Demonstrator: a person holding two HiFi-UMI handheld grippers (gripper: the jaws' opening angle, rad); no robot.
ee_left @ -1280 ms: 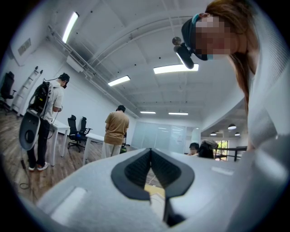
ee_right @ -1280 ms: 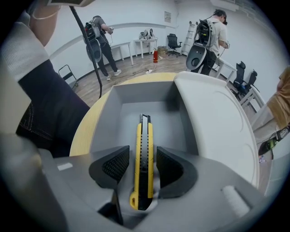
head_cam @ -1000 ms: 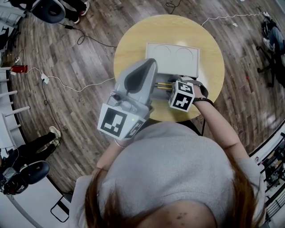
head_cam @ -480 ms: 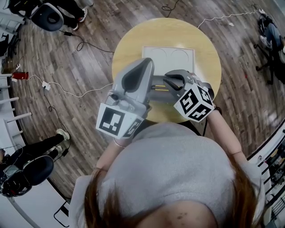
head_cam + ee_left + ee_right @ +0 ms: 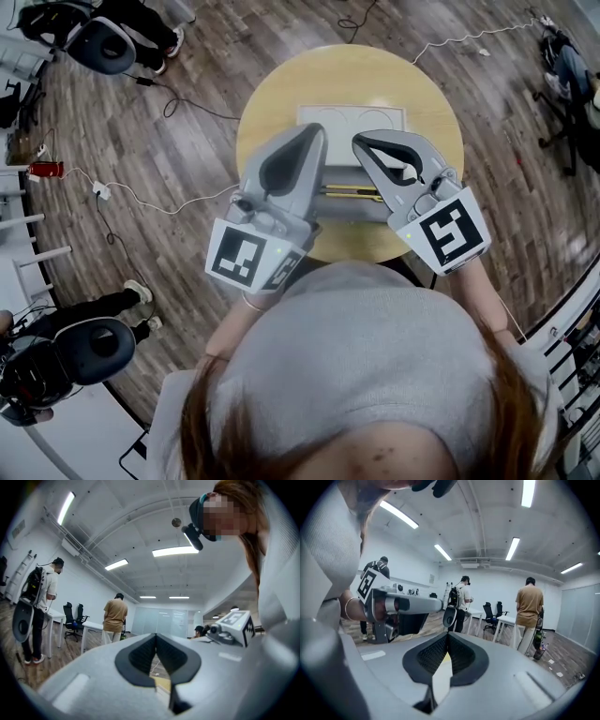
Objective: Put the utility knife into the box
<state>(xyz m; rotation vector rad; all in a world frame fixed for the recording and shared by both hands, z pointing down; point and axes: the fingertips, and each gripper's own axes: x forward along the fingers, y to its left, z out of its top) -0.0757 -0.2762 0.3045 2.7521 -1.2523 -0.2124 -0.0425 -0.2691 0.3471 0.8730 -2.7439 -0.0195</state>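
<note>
Although both hang well above the tabletop [image 5: 272, 103], neither gripper carries anything. The left gripper [image 5: 156, 637] has its jaws pressed together on nothing, and the right gripper [image 5: 447, 635], just beside it, is likewise clenched and empty. Below the gap between the two, the utility knife [image 5: 352, 194] lies flat. It shows as a thin yellow-and-dark strip running crosswise from under the left gripper toward the right one, touched by neither. It rests on a pale patch that reads as the near part of the white box [image 5: 352, 120]. The far part of the box shows beyond the gripper tips, with two round marks on it. The grippers cover the edges, so I cannot tell for sure whether the knife is inside or just in front. If it is inside, the placing looks done and little is left, perhaps only closing the box. If not, a fresh grasp is needed.
</note>
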